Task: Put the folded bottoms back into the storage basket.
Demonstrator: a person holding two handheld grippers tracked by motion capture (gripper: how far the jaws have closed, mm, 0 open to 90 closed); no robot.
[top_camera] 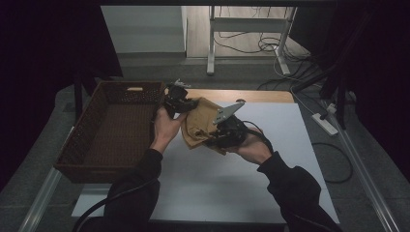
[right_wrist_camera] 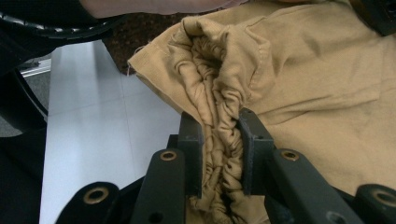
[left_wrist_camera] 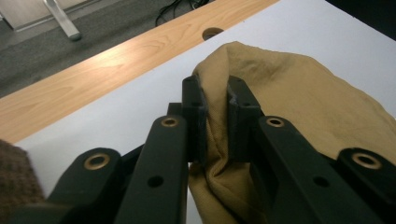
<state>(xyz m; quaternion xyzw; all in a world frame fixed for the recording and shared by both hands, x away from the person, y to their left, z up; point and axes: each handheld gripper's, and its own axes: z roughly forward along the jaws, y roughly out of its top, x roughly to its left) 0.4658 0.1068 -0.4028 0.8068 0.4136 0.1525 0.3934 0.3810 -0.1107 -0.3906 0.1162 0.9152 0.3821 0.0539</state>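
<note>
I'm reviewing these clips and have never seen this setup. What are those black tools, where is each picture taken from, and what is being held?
A person holds a hand-operated two-jaw gripper in each hand. The high view looks down on the white table; the other two come from cameras riding on each gripper, looking along its black jaws. The left gripper and the right gripper are both shut on a tan cloth, bunched between them above the table. A brown woven basket sits at the table's left side.
</note>
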